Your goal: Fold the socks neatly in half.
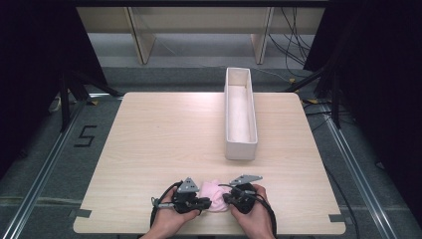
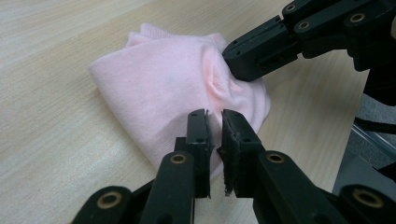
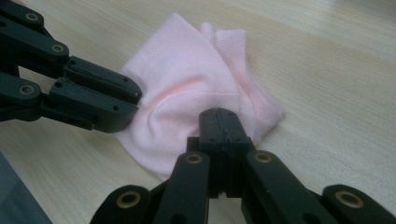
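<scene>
the high view looks from above my side of the table (image 1: 164,129), facing forward and down, far enough off to take in the whole top and the floor beyond. the left gripper view rides on my left gripper (image 2: 215,126) and looks along its jaws, very near the pink cloth (image 2: 163,88). the right gripper view does the same from my right gripper (image 3: 219,126), looking the opposite way. all three share the cloth; each gripper view also catches the other gripper.

cloth (image 1: 213,195) on table (image 1: 164,134) near edge | between both tools | tray (image 1: 240,149) behind, right
</scene>
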The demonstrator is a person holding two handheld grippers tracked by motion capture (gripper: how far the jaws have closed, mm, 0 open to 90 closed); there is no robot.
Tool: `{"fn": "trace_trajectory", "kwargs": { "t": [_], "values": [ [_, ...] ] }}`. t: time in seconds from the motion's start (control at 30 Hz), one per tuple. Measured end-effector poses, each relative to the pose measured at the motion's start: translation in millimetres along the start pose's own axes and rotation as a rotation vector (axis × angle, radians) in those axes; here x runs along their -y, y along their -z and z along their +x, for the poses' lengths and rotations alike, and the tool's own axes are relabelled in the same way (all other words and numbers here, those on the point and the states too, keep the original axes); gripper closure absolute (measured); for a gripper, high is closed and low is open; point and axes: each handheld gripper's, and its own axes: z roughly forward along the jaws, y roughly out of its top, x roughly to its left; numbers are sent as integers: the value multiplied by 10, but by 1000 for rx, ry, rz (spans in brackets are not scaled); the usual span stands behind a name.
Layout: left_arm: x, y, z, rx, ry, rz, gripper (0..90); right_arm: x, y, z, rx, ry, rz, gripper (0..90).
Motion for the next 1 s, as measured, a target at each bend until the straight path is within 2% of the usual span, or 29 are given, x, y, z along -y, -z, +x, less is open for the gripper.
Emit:
{"fn": "trace_trajectory", "kwargs": {
  "t": [0.03,0.13,0.17,0.23,0.27,0.3,0.33,0.43,0.47,0.5,0.53,0.57,0.6,0.63,0.67,0.7,0.73,0.77,0.8,0.83,0.9,1.0],
  "values": [
    [1,2,0,1,3,-2,800,1,0,-4,15,3,-4,899],
    [0,15,1,2,1,-9,776,4,-10,-7,6,-18,-10,899],
    [-2,36,7,17,14,-36,768,-3,3,-14,4,-15,6,896],
    [-5,81,12,10,12,-70,758,-7,8,-23,-12,-37,23,875],
    [-5,81,12,10,12,-70,762,-7,8,-23,-12,-37,23,875],
    [-13,132,14,4,-9,-82,769,-11,32,-14,-5,-61,13,837],
    [-11,148,10,1,-13,-87,776,-23,57,-24,2,-61,11,829],
    [-11,175,9,14,-13,-76,789,-58,107,-38,-7,-82,-9,812],
    [-9,173,12,14,-18,-70,789,-80,114,-68,-10,-41,-64,793],
    [-2,163,8,16,-16,-70,781,-130,155,-109,18,-32,-75,772],
    [-2,165,6,8,-18,-69,776,-145,151,-105,17,-67,-88,766],
    [-2,160,8,9,-23,-75,769,-170,156,-162,30,-27,-96,760],
    [-8,169,14,11,-31,-65,762,-187,165,-179,20,-43,-84,752],
    [-10,170,15,7,-35,-69,757,-206,163,-214,19,-26,-88,743],
    [-10,170,15,7,-35,-69,753,-218,174,-200,31,-70,-76,735],
    [-15,182,20,-6,-41,-75,747,-226,163,-226,36,-43,-105,731],
    [-15,182,20,-6,-41,-75,744,-226,163,-226,36,-43,-105,731],
    [-21,202,33,-21,-51,-72,744,-242,193,-224,36,-76,-81,724],
    [-23,206,35,-9,-40,-79,745,-245,193,-244,32,-65,-83,718],
    [-25,214,36,-13,-47,-79,749,-244,184,-275,26,-56,-92,714],
    [-29,227,36,-12,-57,-74,754,-238,188,-284,42,-50,-96,709],
    [-31,237,20,-8,-61,-71,766,-225,181,-285,31,-75,-88,707]
  ]
}}
